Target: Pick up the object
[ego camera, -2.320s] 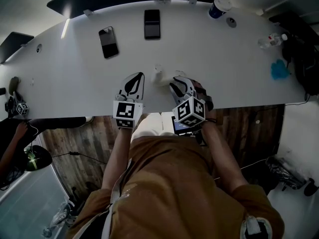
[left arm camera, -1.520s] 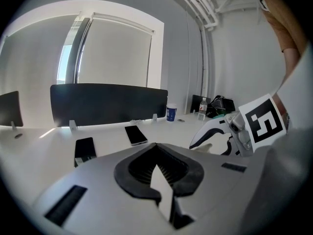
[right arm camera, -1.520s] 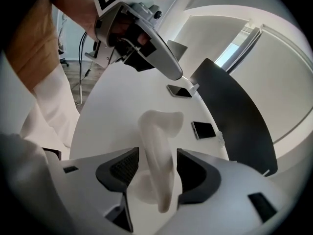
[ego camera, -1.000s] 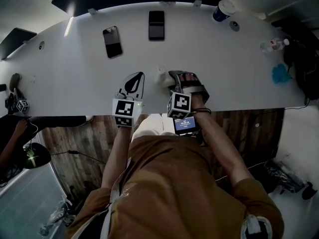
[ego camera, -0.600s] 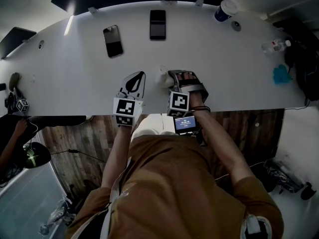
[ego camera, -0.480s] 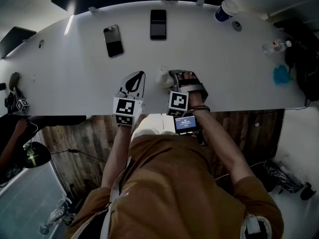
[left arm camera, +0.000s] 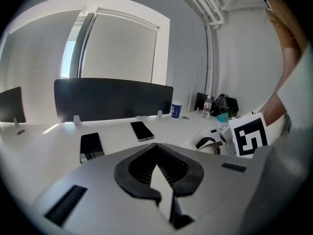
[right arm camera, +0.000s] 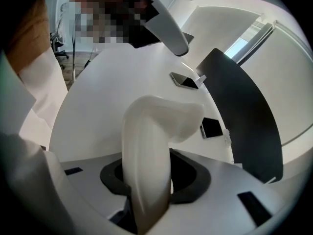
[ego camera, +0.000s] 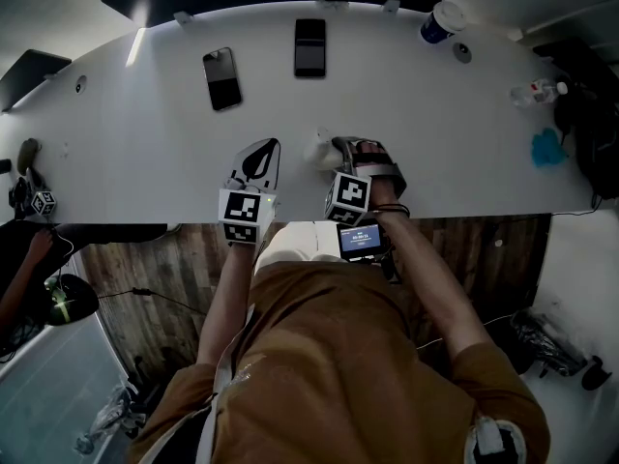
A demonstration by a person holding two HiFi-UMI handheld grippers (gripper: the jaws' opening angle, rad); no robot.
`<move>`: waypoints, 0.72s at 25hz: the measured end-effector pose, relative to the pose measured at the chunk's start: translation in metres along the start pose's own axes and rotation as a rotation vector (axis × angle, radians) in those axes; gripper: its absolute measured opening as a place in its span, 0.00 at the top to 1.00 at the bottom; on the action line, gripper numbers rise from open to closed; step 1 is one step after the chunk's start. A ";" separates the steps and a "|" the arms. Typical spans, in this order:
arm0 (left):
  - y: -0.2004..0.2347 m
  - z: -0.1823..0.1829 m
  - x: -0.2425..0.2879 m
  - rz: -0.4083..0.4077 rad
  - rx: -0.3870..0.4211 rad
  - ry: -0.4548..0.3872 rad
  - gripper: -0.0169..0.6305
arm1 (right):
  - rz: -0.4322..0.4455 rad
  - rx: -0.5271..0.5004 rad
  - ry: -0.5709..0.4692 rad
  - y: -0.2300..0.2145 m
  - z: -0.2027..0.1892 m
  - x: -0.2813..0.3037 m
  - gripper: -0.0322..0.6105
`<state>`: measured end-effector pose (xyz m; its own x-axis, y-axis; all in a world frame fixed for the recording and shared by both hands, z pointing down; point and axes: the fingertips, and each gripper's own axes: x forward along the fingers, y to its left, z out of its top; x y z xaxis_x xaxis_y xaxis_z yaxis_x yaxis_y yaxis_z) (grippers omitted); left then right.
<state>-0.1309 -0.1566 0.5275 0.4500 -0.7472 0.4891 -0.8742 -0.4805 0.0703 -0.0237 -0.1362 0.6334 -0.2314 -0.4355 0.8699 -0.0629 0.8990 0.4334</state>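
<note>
My right gripper point(right arm camera: 146, 182) is closing now, and the white object point(right arm camera: 151, 131) stands right between the jaws, a curved pale shape filling the gap, with both dark pads against its sides. From the head view, that object sits near the front edge of the white surface point(ego camera: 145, 133), just beside my left gripper point(left arm camera: 156, 153). The left one is pressed together at the tips with nothing in it, resting low over the surface. Further out, two dark phones lie flat towards the far side, one point(ego camera: 222, 78) to the left and one point(ego camera: 309, 46) nearer the middle. A cup point(ego camera: 437, 22) stands at the far right corner, well apart from everything I'm working on.
</note>
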 end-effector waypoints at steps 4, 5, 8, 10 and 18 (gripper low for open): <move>-0.001 -0.001 0.000 0.001 0.000 0.002 0.97 | -0.003 0.029 -0.004 -0.002 -0.001 0.000 0.71; -0.001 -0.001 0.000 0.001 0.000 0.003 0.96 | -0.005 0.044 -0.014 -0.003 -0.001 -0.001 0.71; -0.001 -0.002 -0.001 0.001 -0.001 0.008 0.96 | -0.008 0.128 -0.059 -0.007 0.000 -0.004 0.71; -0.001 -0.003 -0.001 0.003 -0.003 0.009 0.96 | -0.007 0.188 -0.078 -0.009 0.000 -0.007 0.71; -0.004 -0.003 -0.002 0.001 -0.006 0.006 0.96 | -0.026 0.361 -0.155 -0.023 0.004 -0.028 0.71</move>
<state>-0.1286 -0.1521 0.5292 0.4479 -0.7447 0.4947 -0.8757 -0.4769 0.0749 -0.0201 -0.1450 0.5982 -0.3672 -0.4715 0.8018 -0.4021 0.8578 0.3202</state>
